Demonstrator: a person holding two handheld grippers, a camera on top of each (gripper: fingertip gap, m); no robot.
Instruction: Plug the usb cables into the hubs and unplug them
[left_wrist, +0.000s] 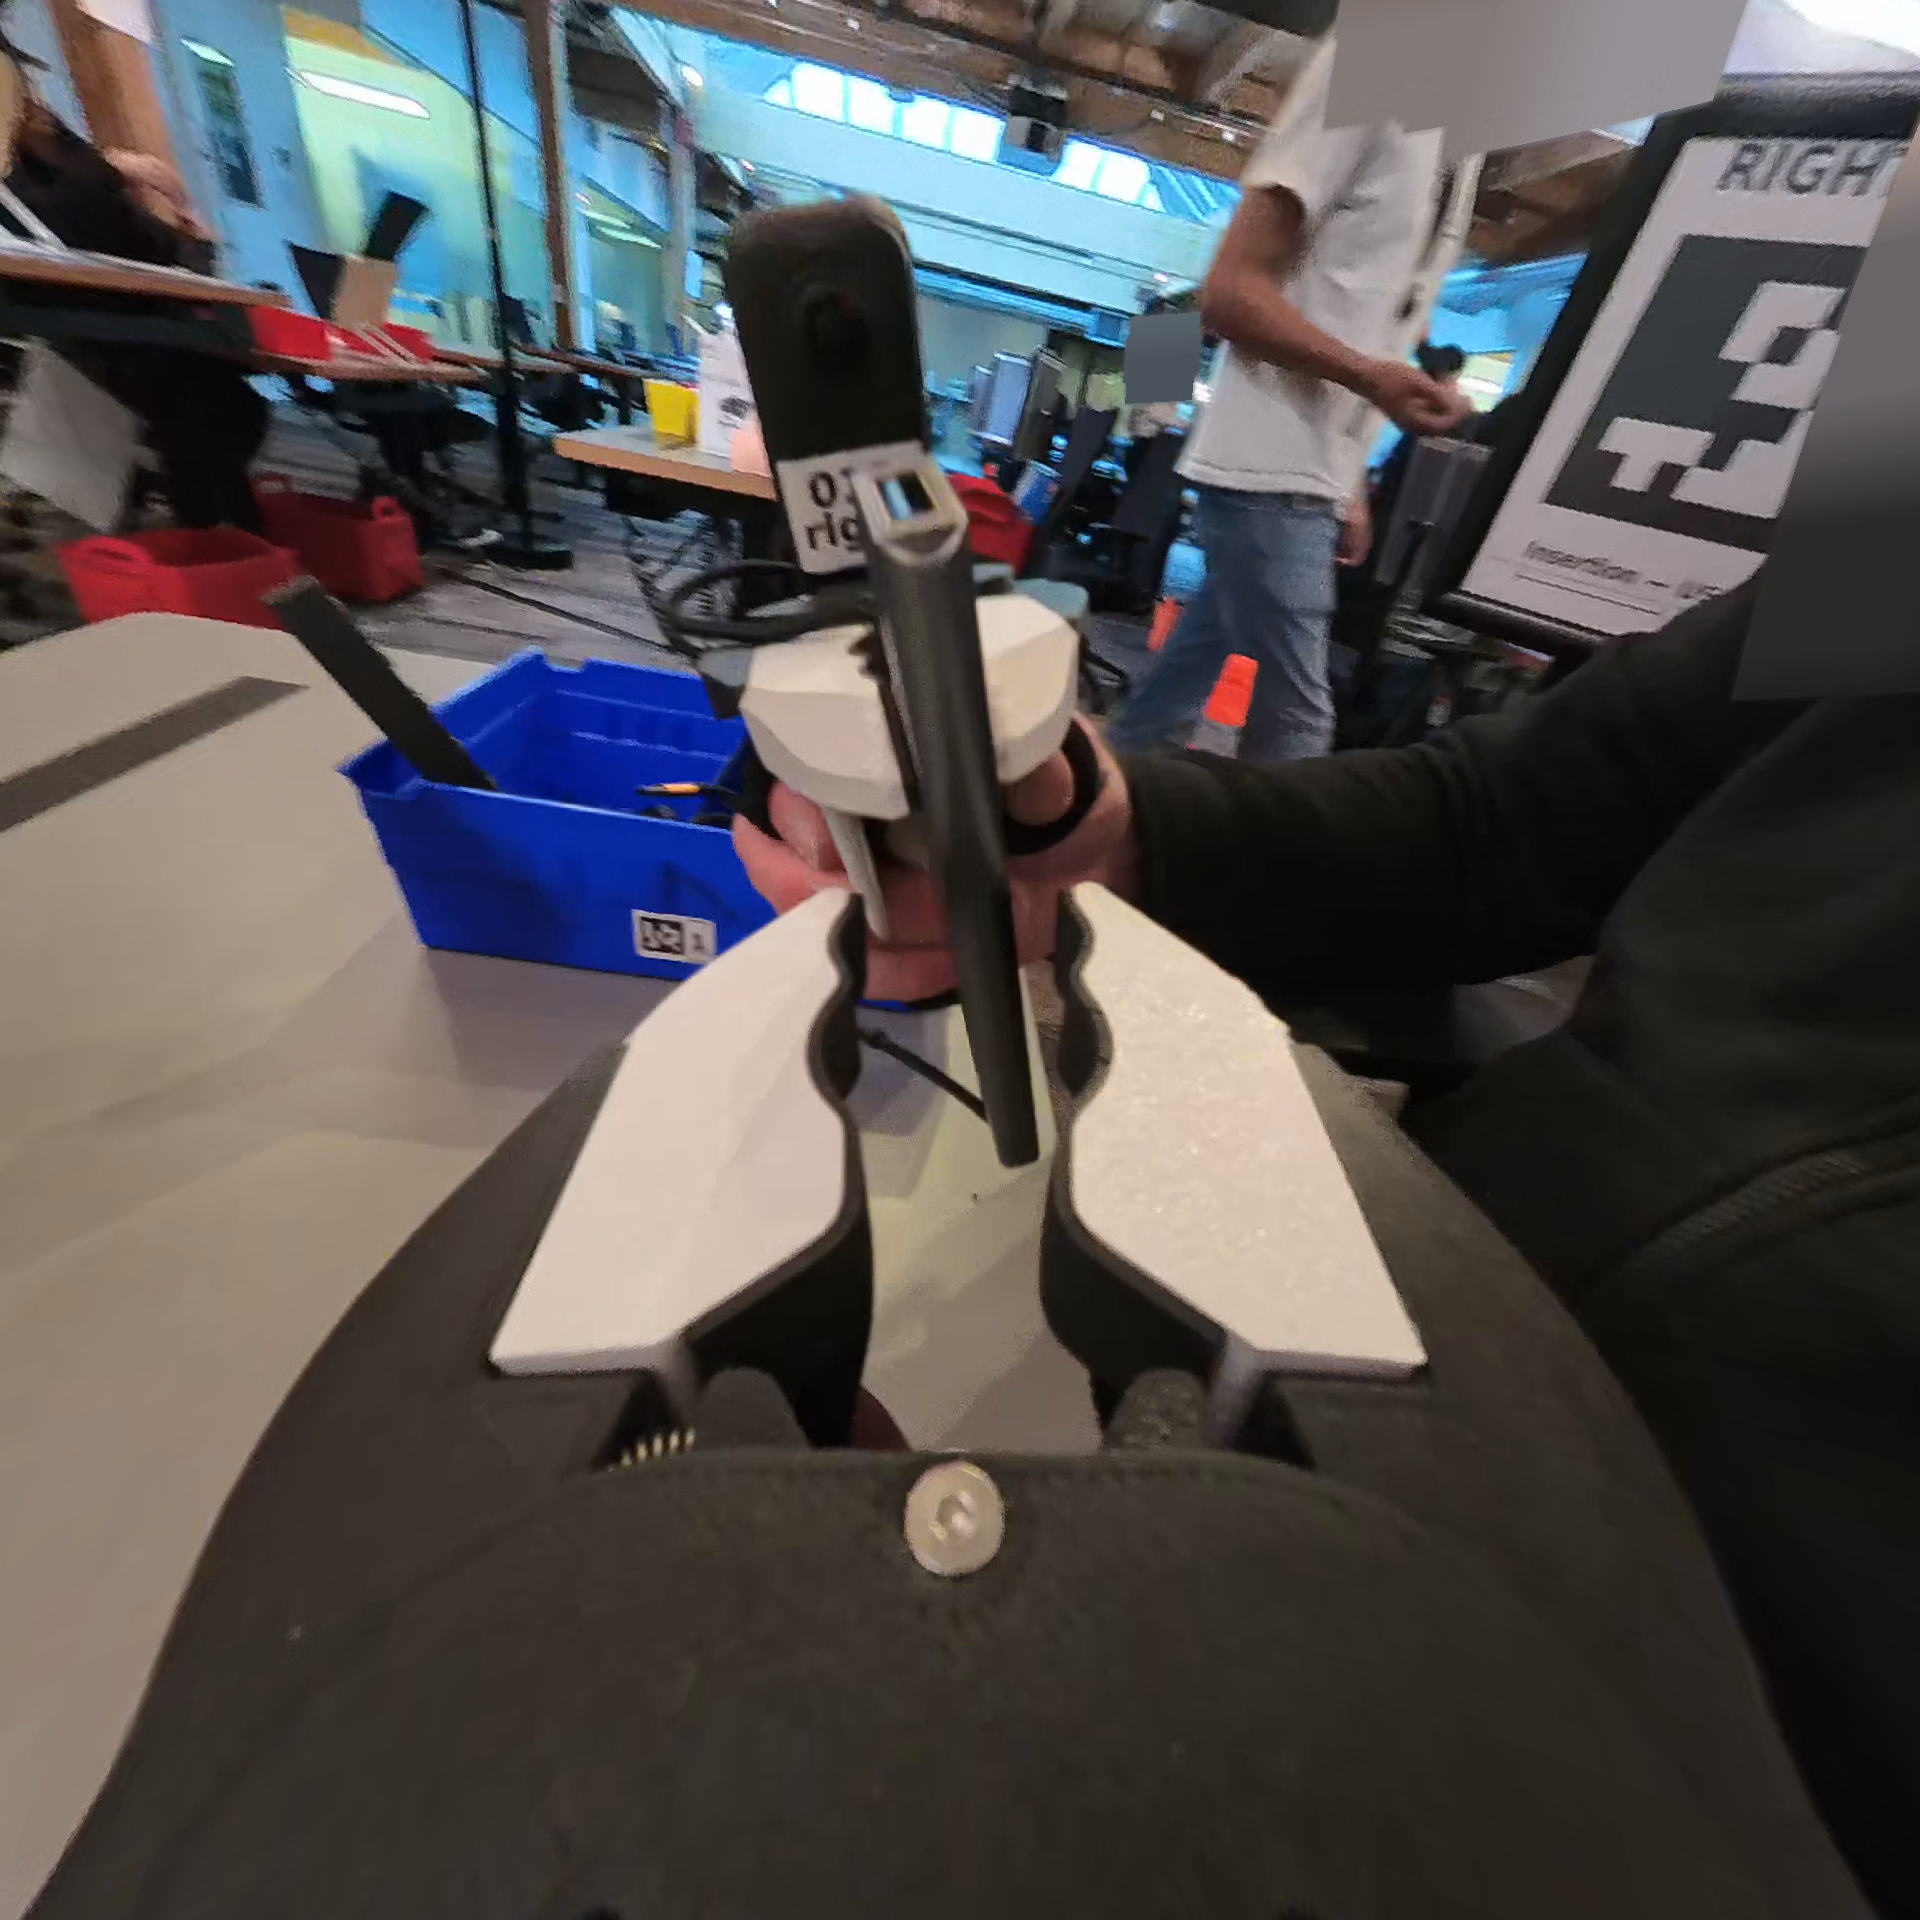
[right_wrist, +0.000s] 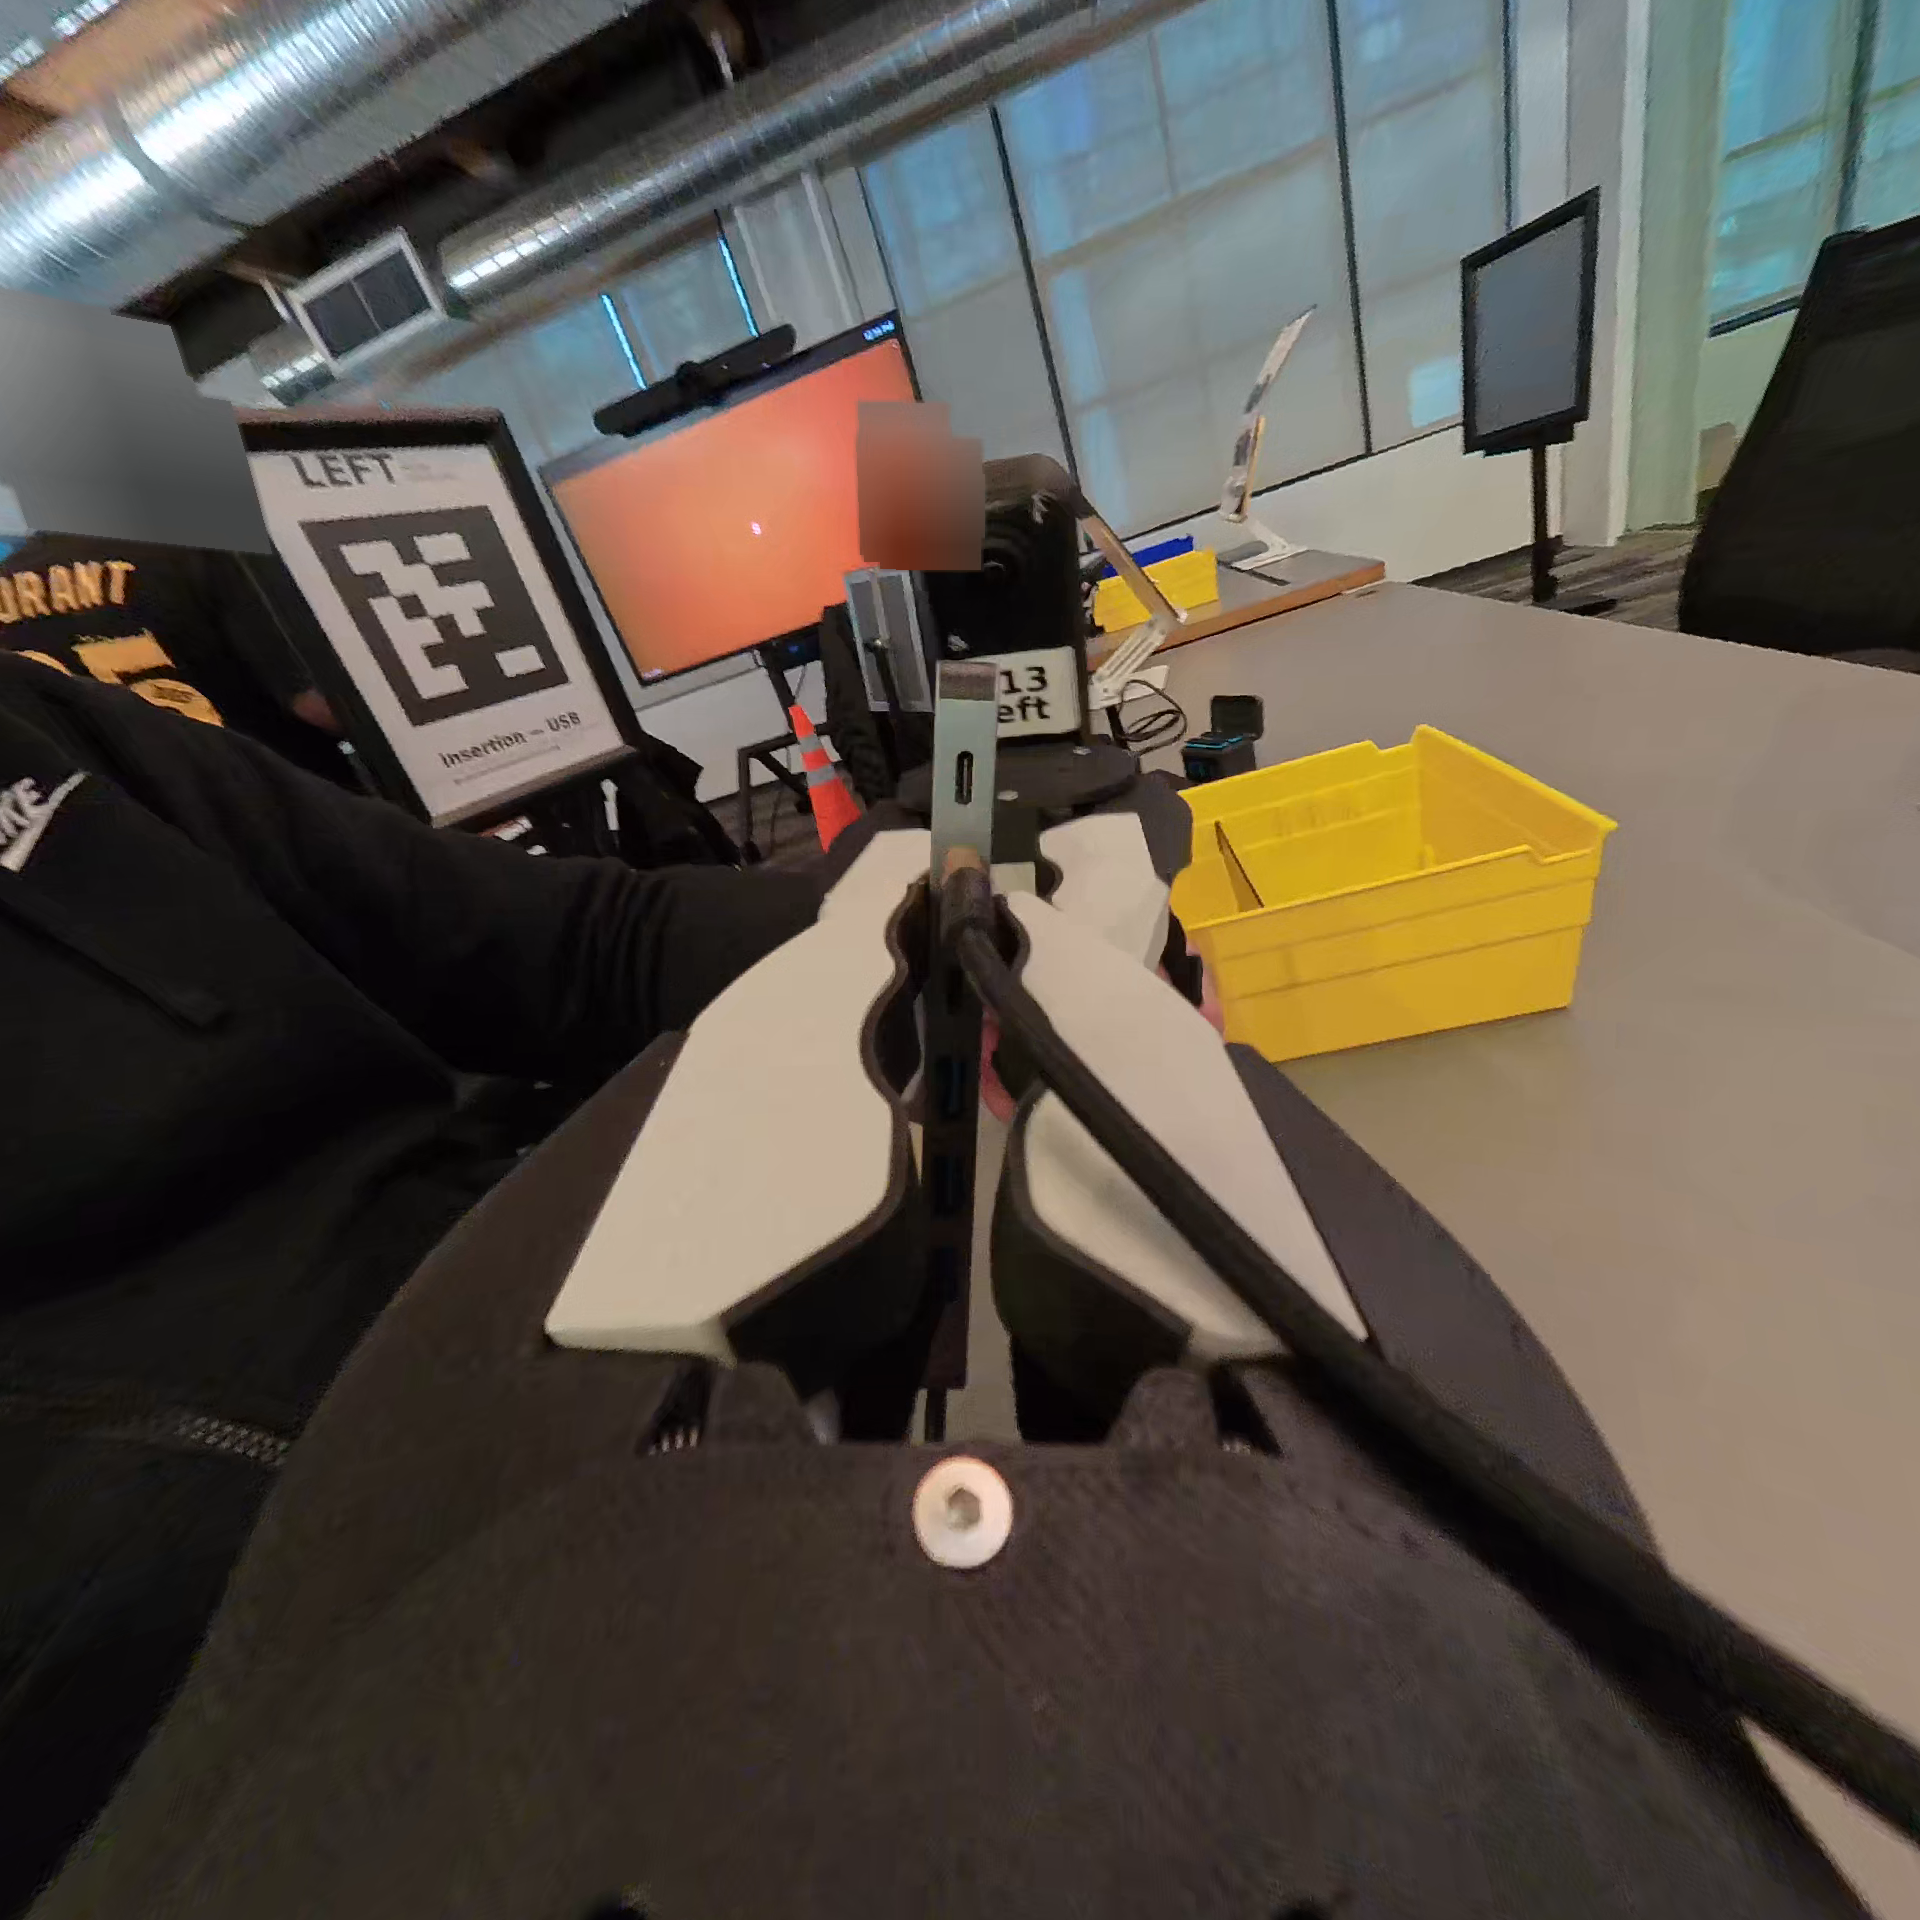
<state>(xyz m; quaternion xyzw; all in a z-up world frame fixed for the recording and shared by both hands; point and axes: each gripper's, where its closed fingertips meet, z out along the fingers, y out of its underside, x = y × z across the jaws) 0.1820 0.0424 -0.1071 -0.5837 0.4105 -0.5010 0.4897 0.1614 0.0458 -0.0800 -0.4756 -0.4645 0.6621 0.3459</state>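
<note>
My right gripper (right_wrist: 961, 914) is shut on a slim grey USB hub (right_wrist: 954, 769), which stands on edge between its white fingers with ports along its side. A black cable (right_wrist: 1247, 1236) meets the hub at the fingertips and runs off to the lower right; I cannot tell if it is plugged in. In the left wrist view the hub (left_wrist: 951, 790) points toward me from the right gripper (left_wrist: 914, 717), held in a hand. My left gripper (left_wrist: 956, 914) is open, with the hub's near end between its fingers, close to the right finger (left_wrist: 1195, 1143). The left gripper (right_wrist: 987, 852) shows behind the hub.
A blue bin (left_wrist: 561, 831) with a black strip in it stands on the grey table (left_wrist: 208, 1039) ahead on the left. A yellow bin (right_wrist: 1392, 894) stands on the table to the right. Marker boards, an orange screen (right_wrist: 727, 509), a person walking and cones stand beyond. My two grippers' fingertips are within a few centimetres of each other.
</note>
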